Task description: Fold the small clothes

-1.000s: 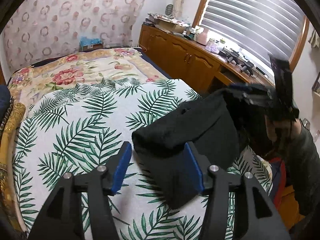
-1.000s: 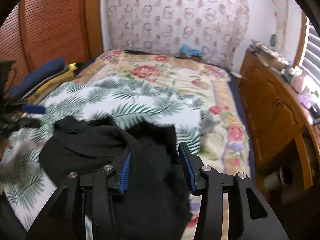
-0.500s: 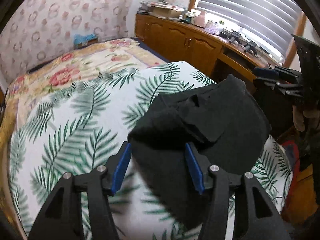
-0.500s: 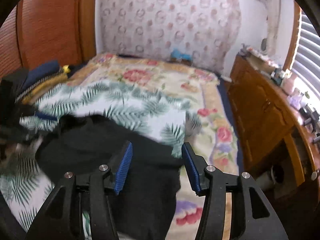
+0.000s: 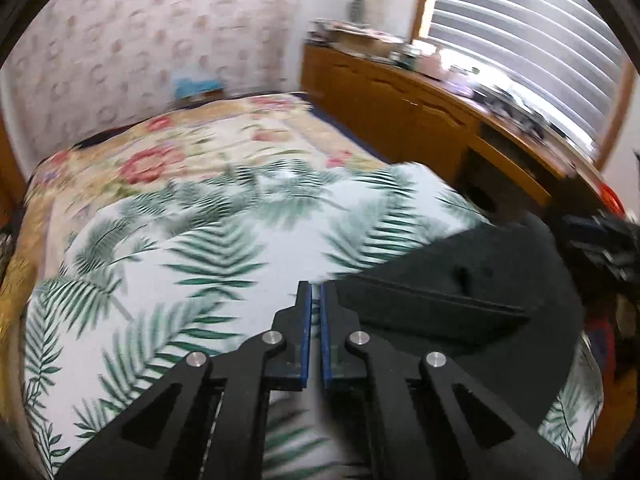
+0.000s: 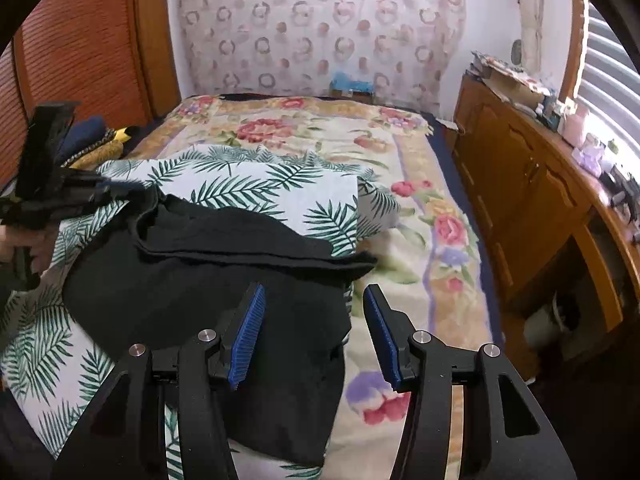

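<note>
Lying on the palm-leaf sheet (image 6: 256, 192) spread over the near end of the bed (image 6: 400, 152) is the black garment (image 6: 208, 276), partly folded with one flap doubled over its upper edge. At the garment's far left corner the left tongs (image 5: 313, 292) have just been closing and now stand pressed together; in the left wrist view the blue pads sit at the cloth's edge, but whether they pinch any fabric cannot be told. Over the garment's near right corner hover the right tongs (image 6: 314, 296), about half open, gripping nothing.
</note>
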A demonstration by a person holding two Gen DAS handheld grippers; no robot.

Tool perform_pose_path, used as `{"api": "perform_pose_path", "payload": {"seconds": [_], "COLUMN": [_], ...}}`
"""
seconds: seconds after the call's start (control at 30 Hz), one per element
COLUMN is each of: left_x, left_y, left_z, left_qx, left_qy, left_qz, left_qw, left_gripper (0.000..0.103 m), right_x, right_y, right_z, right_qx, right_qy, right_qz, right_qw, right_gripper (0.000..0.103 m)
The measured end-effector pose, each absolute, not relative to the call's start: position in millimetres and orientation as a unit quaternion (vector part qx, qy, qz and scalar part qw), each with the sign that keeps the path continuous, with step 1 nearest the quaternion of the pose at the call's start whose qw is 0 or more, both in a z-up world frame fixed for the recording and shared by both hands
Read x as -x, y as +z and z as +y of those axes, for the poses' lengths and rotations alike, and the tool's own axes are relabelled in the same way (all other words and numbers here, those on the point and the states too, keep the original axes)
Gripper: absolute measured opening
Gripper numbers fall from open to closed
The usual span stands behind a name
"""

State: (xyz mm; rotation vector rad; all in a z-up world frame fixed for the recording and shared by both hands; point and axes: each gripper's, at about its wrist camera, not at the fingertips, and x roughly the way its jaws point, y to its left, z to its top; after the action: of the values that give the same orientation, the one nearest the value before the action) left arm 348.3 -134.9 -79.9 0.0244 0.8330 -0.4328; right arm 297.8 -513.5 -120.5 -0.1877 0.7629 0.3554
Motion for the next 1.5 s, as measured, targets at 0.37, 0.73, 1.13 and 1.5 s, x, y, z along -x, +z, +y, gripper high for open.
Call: {"api": "perform_pose_path", "payload": {"seconds": [0.37, 0.73, 1.13, 1.5], "left_x": [-342, -367, -362, -339], "left_y": [-72, -92, -76, -72], "left_z": [-130, -163, -119, -115], "left_qx": [-0.01, -0.009, 0.043, 0.005], "left_qy": [-0.272, -0.333, -0.232, -0.239], "left_qz": [0.408, 0.441, 0.395, 0.401], "left_qw": [0.871, 0.833, 0.888, 0.884], "left_gripper": [0.04, 0.029, 0.001, 0.039], "right_x": [-312, -314, -306, -311], "right_y": [-125, -125, -128, -126], "right_z": [-509, -517, -522, -513], "right_qx": [0.094, 0.088, 0.07, 0.061], "right_qy": [0.162, 0.157, 0.16, 0.141], "right_qz": [0.366, 0.367, 0.366, 0.36], "right_qw": [0.912, 0.913, 0.914, 0.92], "right_gripper": [0.053, 0.053, 0.053, 0.066]}}
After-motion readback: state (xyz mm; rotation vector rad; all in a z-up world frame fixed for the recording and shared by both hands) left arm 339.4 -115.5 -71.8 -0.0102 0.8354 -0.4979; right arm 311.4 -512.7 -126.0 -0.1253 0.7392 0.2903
